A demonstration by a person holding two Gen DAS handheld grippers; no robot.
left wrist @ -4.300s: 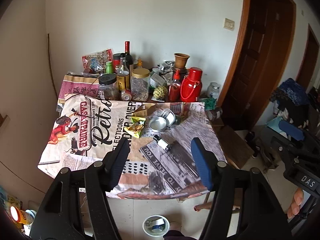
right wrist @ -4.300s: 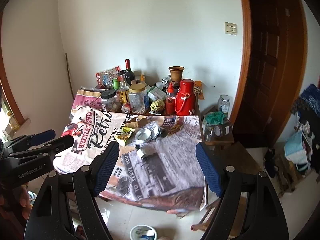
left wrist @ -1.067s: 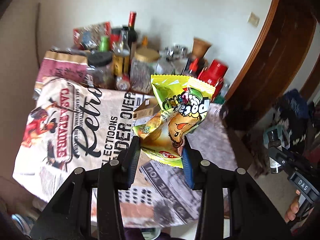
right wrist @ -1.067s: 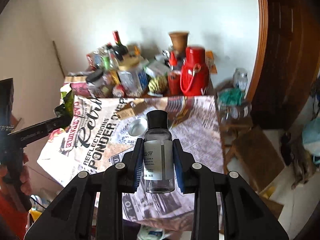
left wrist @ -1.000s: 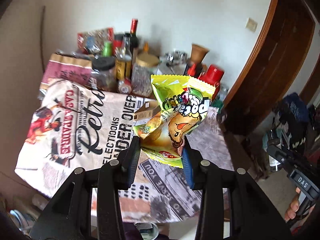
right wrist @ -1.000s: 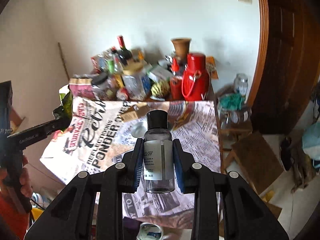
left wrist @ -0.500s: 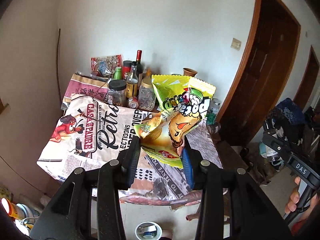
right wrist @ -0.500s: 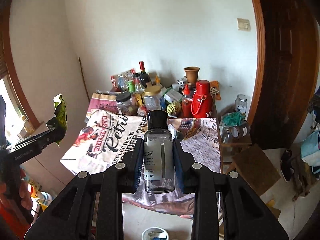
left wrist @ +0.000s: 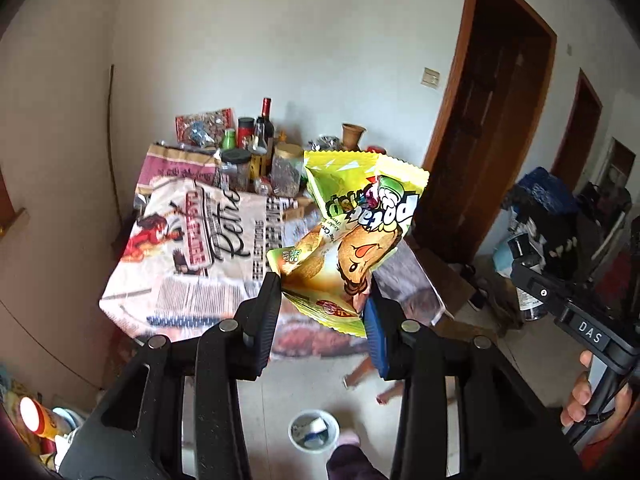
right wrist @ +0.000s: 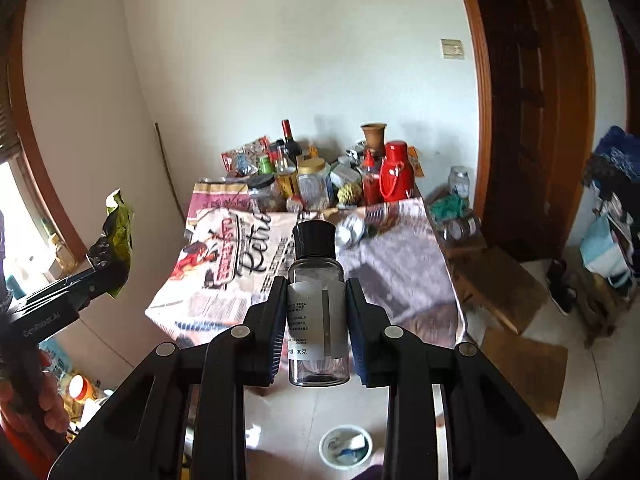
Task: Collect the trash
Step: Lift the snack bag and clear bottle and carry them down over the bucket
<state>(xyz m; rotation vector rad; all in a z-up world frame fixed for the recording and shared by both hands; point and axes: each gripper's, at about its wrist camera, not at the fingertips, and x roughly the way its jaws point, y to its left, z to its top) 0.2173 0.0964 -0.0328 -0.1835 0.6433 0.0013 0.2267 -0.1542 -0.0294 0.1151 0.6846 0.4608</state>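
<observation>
My left gripper is shut on a yellow-green snack bag, which stands crumpled above its fingers. In the right wrist view the same bag shows at the far left in that gripper. My right gripper is shut on a small clear bottle with a black cap and a white label, held upright. Both grippers hang above the floor, back from the table with its printed cloth. A small white bin holding scraps sits on the floor just below; in the left wrist view the bin is low in the middle.
Bottles, jars, a red flask and a clay pot crowd the table's far edge. Foil cups lie on the cloth. A wooden door stands at the right, with a low stool, cardboard and piled belongings on the floor beside it.
Both grippers have drawn back and up from the table, each keeping its load; the table now looks smaller and the floor bin has come into view below.
</observation>
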